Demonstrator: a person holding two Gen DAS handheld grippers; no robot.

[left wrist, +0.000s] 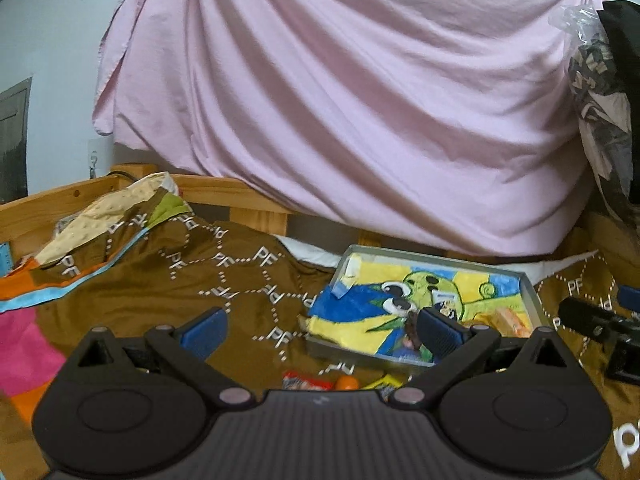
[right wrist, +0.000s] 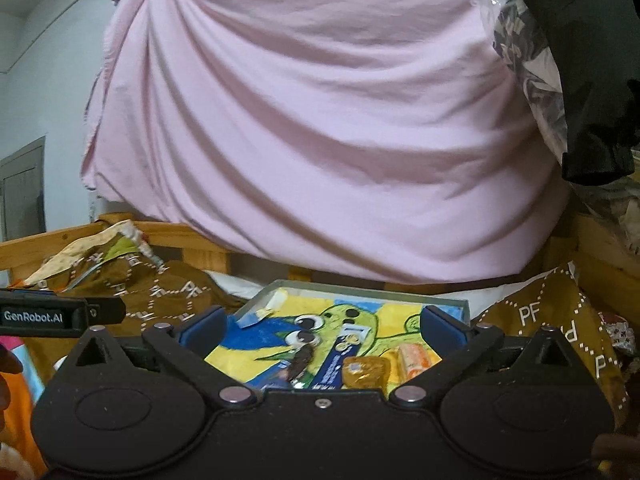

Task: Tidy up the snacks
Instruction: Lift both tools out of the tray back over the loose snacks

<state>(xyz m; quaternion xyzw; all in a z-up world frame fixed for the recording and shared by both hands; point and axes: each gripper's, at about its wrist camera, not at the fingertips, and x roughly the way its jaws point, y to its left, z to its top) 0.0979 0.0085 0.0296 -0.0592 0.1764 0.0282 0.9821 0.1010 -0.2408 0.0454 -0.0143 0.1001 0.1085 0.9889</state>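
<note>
Pink sheet point(left wrist: 360, 112) hangs in heavy folds across the back of both views, draped down to a wooden bed frame point(left wrist: 224, 196). Below it a brown bedspread point(left wrist: 224, 280) printed with white "PF" letters covers the bed, bunched into a heap at the left.

On the bedspread lies a shallow grey tray point(left wrist: 530, 292) lined with a yellow, blue and green cartoon cloth point(right wrist: 372, 316). The snacks sit in the near part of this tray, seen best in the right wrist view — a long blue packet point(right wrist: 340, 360) lies at a slant, a gold-wrapped block point(right wrist: 366, 370) is just beside it, an orange-and-white wrapper point(right wrist: 416, 358) lies to the right of that, and a small dark piece point(right wrist: 302, 358) lies to the left of the blue packet. In the left wrist view a few more snacks lie outside the tray on the bedspread, just in front of its near edge: a red packet point(left wrist: 306, 380), a small orange one point(left wrist: 346, 382) and a yellow one point(left wrist: 384, 382), all blurred.

The left hand-held gripper point(left wrist: 320, 330) has its jaws spread wide with nothing between them. The right hand-held gripper point(right wrist: 322, 328) is likewise spread wide and empty — the tray's snacks show beyond the gap, untouched.
</note>
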